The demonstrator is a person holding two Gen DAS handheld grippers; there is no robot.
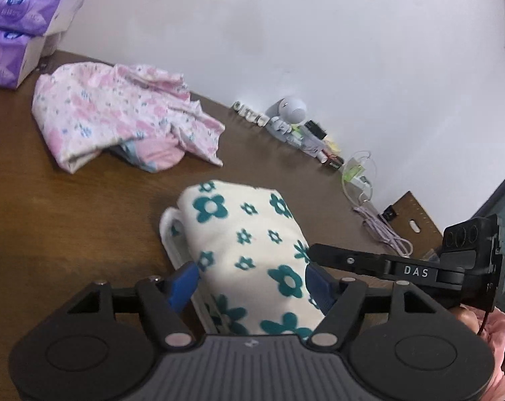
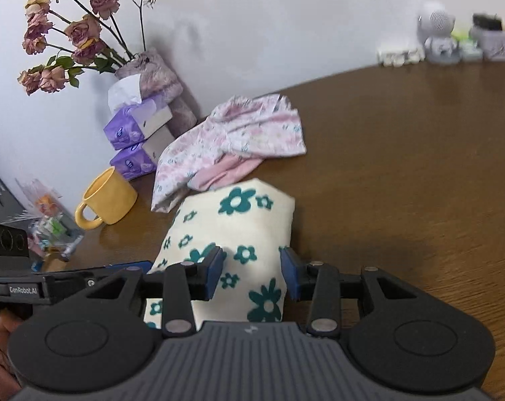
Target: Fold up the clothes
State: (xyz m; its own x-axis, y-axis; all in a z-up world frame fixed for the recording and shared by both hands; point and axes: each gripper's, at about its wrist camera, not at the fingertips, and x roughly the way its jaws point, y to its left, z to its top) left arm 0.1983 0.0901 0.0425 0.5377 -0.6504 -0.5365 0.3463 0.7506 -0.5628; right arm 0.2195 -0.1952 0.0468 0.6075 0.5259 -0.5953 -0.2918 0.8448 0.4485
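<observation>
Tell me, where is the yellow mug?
The yellow mug shows only in the right wrist view, on the left side of the brown table, just below the stacked purple tissue boxes and left of the pink flowery clothes.

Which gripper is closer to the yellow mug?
Left. The left gripper reaches in on the yellow mug's side of the flowered cloth; the right gripper sits across that cloth, farther away.

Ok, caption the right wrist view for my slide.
Open right tool straddling a folded cream garment with teal flowers on a brown table.
</observation>
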